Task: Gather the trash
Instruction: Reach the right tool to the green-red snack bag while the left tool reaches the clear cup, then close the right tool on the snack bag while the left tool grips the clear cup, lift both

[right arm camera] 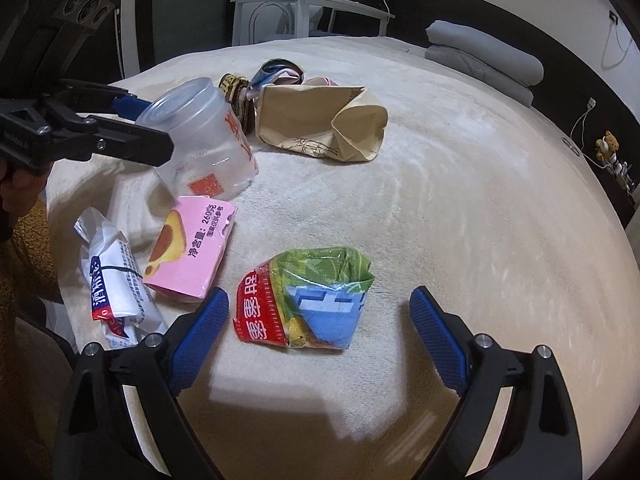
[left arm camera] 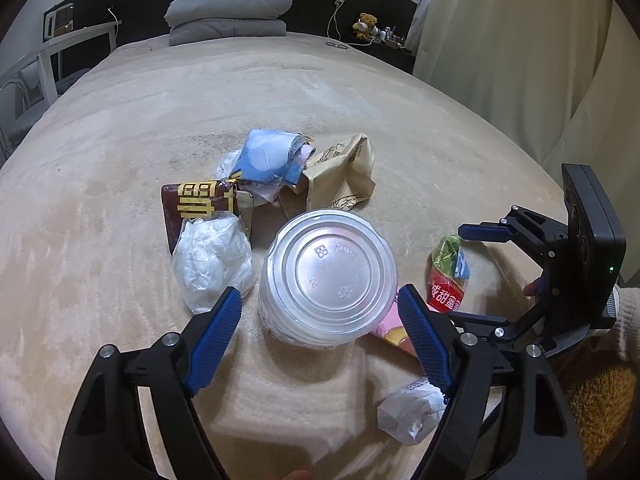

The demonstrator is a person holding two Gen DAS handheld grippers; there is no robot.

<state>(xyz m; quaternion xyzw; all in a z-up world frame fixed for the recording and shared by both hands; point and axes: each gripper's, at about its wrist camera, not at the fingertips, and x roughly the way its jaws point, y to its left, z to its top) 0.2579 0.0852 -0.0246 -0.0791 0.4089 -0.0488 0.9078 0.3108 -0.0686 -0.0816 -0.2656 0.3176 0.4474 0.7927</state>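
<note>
In the left wrist view the upturned plastic cup [left arm camera: 328,276] covers most of the pink box [left arm camera: 390,328], which shows only as a sliver at the cup's four o'clock side. The white wrapper [left arm camera: 412,408] at five o'clock is partly behind the left gripper's [left arm camera: 320,336] right finger. The brown packet [left arm camera: 200,204] is overlapped by the white crumpled bag [left arm camera: 214,264] and by the blue wrapper [left arm camera: 268,158] above it. Small items beside the teddy bear [left arm camera: 366,24] at one o'clock are too small to tell. In the right wrist view the left gripper [right arm camera: 132,120] hides part of the cup's rim, and the picture's left edge cuts off its body.
</note>
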